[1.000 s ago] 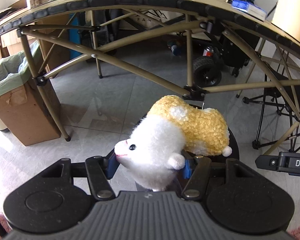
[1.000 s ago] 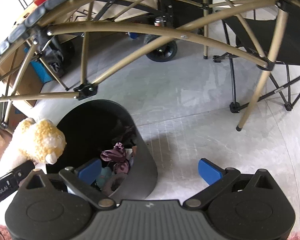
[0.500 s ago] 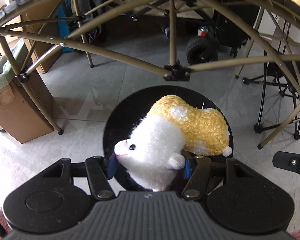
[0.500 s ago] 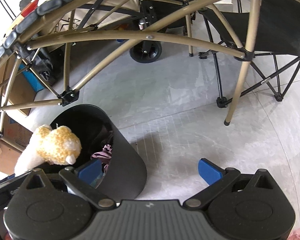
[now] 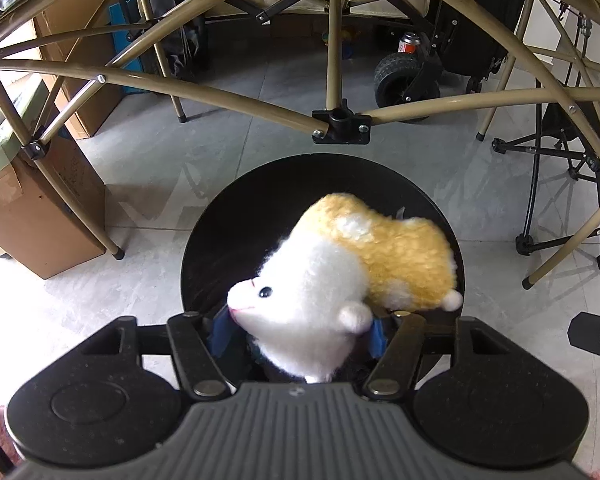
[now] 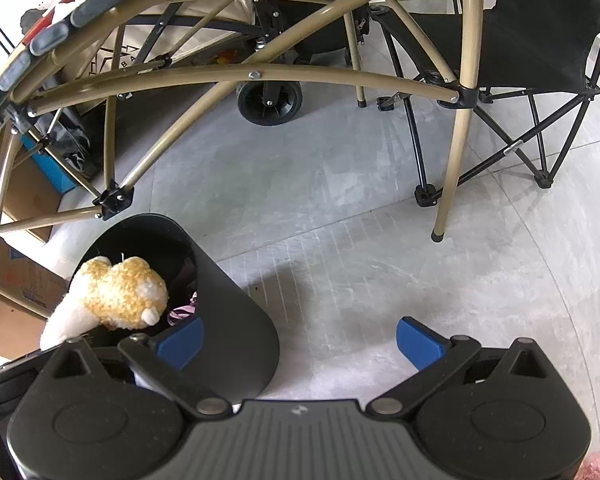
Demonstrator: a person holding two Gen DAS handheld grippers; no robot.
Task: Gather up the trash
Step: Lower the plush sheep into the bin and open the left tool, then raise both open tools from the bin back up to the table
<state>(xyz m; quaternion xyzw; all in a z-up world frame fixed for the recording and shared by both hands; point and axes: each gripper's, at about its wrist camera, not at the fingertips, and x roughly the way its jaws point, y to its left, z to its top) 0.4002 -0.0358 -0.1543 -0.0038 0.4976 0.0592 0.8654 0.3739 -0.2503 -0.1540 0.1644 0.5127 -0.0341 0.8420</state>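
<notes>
A: Left wrist view: the left gripper (image 5: 298, 330) has carried the plush toy (image 5: 352, 276) over the black bin (image 5: 204, 240).

B: Its jaws are opening, the toy between them. Right gripper (image 6: 300, 342) spread, empty.

We see toy (image 5: 340, 280) white at the head, curly golden-yellow on the back, black eye, pink mouth | bin (image 5: 220, 248) plain black | pads (image 6: 416, 340) blue on black grippers | frame (image 5: 228, 96) tan with black joints | floor (image 6: 320, 184) mottled grey | box (image 5: 32, 216) brown | chair (image 6: 540, 40) black
</notes>
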